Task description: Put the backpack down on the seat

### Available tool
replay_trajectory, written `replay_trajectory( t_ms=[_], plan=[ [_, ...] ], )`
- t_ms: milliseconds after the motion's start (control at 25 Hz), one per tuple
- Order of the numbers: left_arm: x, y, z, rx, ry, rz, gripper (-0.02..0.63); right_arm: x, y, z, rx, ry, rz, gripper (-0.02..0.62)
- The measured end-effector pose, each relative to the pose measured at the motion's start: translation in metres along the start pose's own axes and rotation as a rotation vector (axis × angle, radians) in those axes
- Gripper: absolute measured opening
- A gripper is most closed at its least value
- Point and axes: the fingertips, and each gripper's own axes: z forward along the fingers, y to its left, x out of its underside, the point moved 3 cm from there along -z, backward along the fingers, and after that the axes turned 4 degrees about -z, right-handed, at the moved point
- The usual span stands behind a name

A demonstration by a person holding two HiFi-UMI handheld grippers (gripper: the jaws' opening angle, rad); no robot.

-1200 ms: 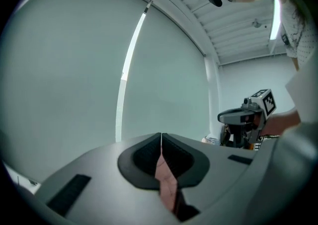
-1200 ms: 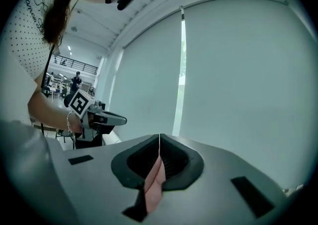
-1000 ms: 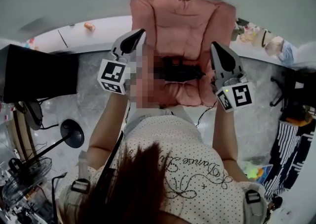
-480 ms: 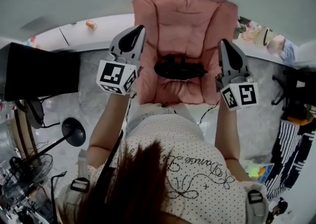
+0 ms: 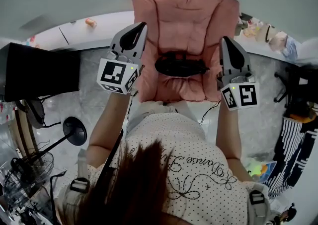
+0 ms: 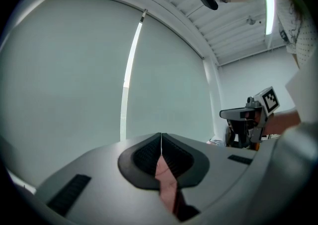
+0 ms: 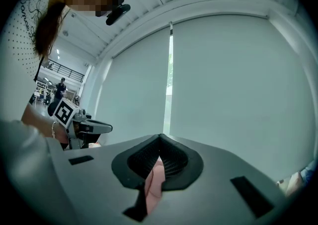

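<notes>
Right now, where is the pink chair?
In the head view, the pink chair stands at top centre, in front of the person, between the left gripper and the right gripper, with a black thing lying on its cushion.

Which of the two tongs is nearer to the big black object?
The left tongs, on the same side of the pink chair as the black object; the right tongs is across the chair.

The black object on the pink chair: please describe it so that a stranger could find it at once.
Find the pink padded chair at the top middle of the head view. On its seat lies a low black object, stretched sideways. It is the only dark thing on the pink cushions.
</notes>
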Motion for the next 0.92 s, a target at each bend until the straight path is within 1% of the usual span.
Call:
replay_trajectory(
  t_ms=[280, 480, 720, 920],
  plan=[
    [0.0, -0.004, 0.001, 0.004, -0.005, 0.004, 0.006, -0.001, -0.001, -0.005, 0.011, 0.005, -0.008, 0.012],
    [0.003, -0.009, 0.002, 0.009, 0.001, 0.014, 0.006, -0.006, -0.004, -0.01, 0.022, 0.001, 0.005, 0.012],
    [0.001, -0.013, 0.004, 0.018, -0.002, 0.008, 0.006, -0.012, -0.008, -0.014, 0.03, 0.005, -0.005, 0.012],
    [-0.001, -0.014, 0.007, 0.02, -0.006, 0.006, 0.006, -0.009, -0.009, -0.015, 0.032, 0.014, -0.005, 0.012]
  ],
)
